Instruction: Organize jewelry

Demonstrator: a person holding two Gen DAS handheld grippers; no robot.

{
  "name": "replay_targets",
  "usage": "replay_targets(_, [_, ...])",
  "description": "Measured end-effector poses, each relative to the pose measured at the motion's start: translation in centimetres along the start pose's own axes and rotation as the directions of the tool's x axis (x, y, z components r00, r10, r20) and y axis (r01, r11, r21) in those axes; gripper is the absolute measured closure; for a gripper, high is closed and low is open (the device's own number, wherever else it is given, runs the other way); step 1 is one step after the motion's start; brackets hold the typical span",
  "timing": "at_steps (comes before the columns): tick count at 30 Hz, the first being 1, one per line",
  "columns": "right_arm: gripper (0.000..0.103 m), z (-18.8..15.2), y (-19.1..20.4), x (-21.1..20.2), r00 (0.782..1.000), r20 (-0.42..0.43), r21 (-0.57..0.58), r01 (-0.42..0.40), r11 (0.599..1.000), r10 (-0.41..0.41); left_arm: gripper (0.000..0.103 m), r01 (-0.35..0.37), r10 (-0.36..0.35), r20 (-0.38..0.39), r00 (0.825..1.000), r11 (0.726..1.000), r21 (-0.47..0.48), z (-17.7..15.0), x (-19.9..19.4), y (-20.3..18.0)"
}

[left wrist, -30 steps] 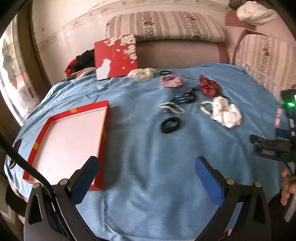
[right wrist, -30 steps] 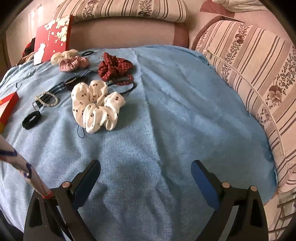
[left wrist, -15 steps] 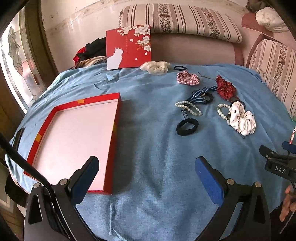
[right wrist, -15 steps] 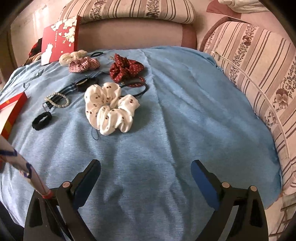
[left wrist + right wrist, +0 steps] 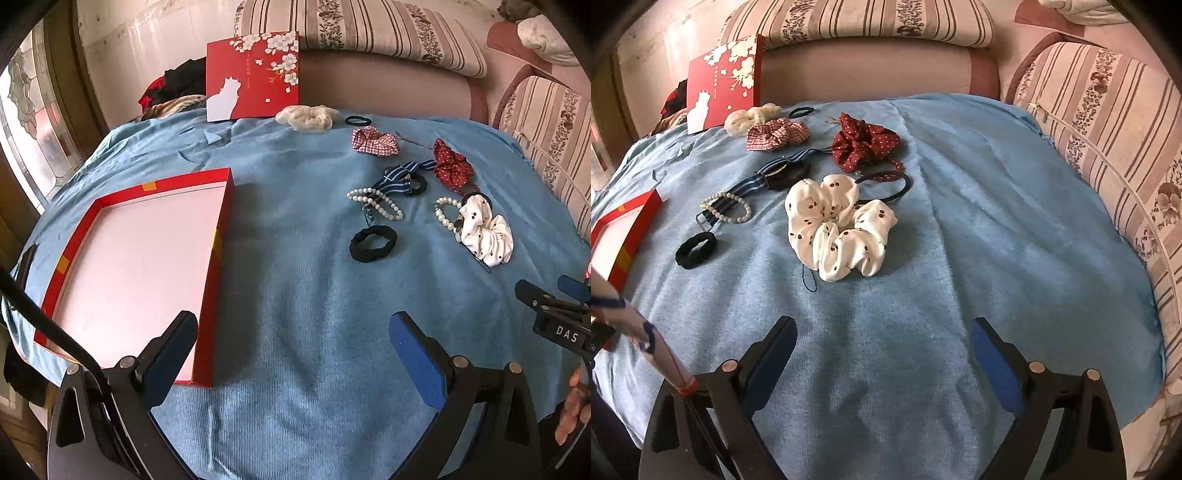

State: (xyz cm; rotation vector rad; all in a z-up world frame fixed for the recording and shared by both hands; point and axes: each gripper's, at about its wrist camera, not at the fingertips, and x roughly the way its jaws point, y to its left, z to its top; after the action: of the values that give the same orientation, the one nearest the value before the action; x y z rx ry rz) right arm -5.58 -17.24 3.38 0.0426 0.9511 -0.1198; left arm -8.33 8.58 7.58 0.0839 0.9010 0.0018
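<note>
An open red box [image 5: 55,280] with a pale pink floor lies at the left of the blue cloth [image 5: 295,280]. Hair ties and beads are scattered to its right: a black scrunchie [image 5: 373,243] [image 5: 696,250], a pearl bracelet [image 5: 375,201] [image 5: 727,210], a second pearl strand [image 5: 443,216], a white cherry-print scrunchie [image 5: 485,232] [image 5: 838,229], a striped blue band [image 5: 399,179] [image 5: 753,184], a red dotted scrunchie [image 5: 452,168] [image 5: 864,146], a checked scrunchie [image 5: 375,140] [image 5: 777,134]. My left gripper [image 5: 291,332] and right gripper [image 5: 882,339] hover open and empty near the cloth's front.
The red box lid [image 5: 255,75] with white blossoms leans against the striped sofa back [image 5: 354,29]. A cream scrunchie [image 5: 306,116] and a thin black hair tie [image 5: 358,120] lie near it. Striped cushions [image 5: 1115,140] border the right side. The right gripper's body [image 5: 554,317] shows at the left view's right edge.
Both grippers have tilted and drawn back a little, so the box and the scattered items sit more fully in view. Nothing on the cloth has moved. Both stay open.
</note>
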Motion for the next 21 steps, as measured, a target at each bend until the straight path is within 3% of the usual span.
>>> replay_targets(12, [0.011, 0.6, -0.4, 1.2, 1.0, -0.018, 0.002, -0.019, 1.0, 0.019, 0.0, 0.016, -0.016, -0.023, 1.0, 1.0, 0.014, 0.9, 1.9, -0.1])
replay_targets(16, [0.018, 1.1, -1.2, 1.4, 0.999, -0.009, 0.025, -0.052, 0.998, 0.052, 0.0, 0.071, -0.071, -0.043, 0.997, 0.997, -0.004, 2.2, 2.7, 0.5])
replay_targets(21, [0.027, 1.9, -2.4, 1.9, 0.992, 0.006, 0.081, -0.123, 0.989, 0.123, 0.011, 0.193, -0.193, -0.024, 0.981, 0.981, -0.013, 5.6, 3.9, 0.9])
